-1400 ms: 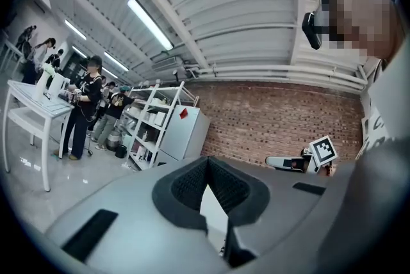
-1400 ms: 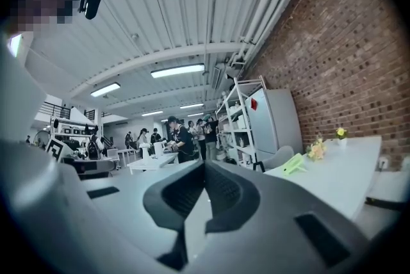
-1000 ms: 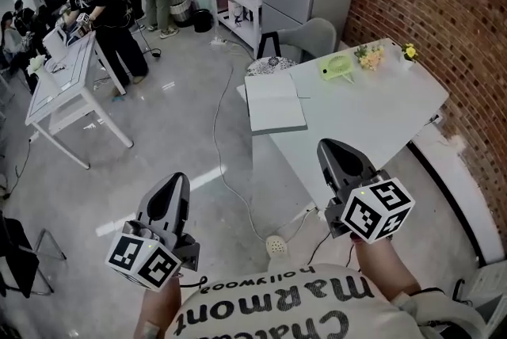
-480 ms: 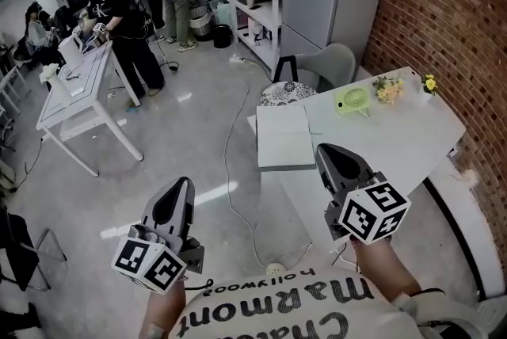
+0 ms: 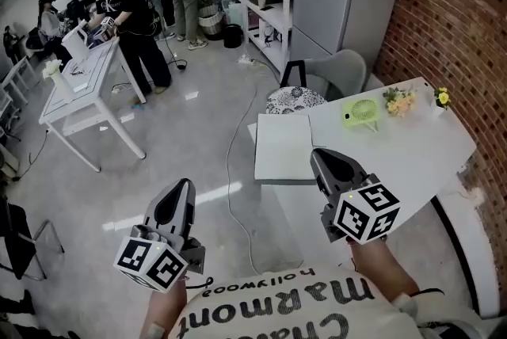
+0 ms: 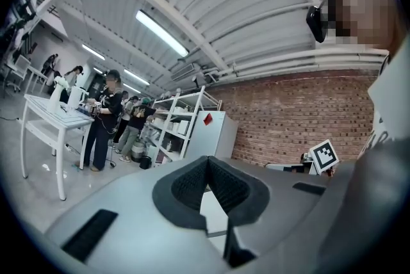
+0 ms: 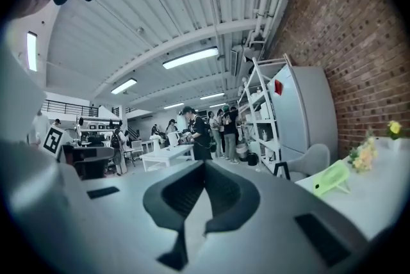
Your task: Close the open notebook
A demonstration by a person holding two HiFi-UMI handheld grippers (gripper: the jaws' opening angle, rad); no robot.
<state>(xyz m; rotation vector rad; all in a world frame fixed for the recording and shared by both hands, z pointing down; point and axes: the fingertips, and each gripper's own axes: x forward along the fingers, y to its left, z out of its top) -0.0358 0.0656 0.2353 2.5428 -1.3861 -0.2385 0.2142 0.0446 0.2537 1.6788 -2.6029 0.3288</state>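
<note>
The notebook (image 5: pixel 283 147) lies flat with white pages up at the near left corner of the white table (image 5: pixel 412 147). My right gripper (image 5: pixel 321 159) is held level just short of the notebook's near right edge, jaws shut and empty. My left gripper (image 5: pixel 178 191) hangs over the floor to the left of the table, apart from the notebook, jaws closed with nothing in them. In the left gripper view a strip of the white notebook (image 6: pixel 214 212) shows behind the closed left gripper (image 6: pixel 207 161). The right gripper (image 7: pixel 204 165) points past the table toward the room.
On the table stand a green fan (image 5: pixel 362 112) and small flowers (image 5: pixel 398 100). A grey chair (image 5: pixel 337 72) and a patterned stool (image 5: pixel 295 100) sit behind it. A cable (image 5: pixel 234 171) runs across the floor. People stand by a white table (image 5: pixel 75 92) at far left; a brick wall (image 5: pixel 467 28) is at right.
Both grippers have been carried forward toward the table, and the notebook now lies closer to the right gripper's tip. Both pairs of jaws stayed closed.
</note>
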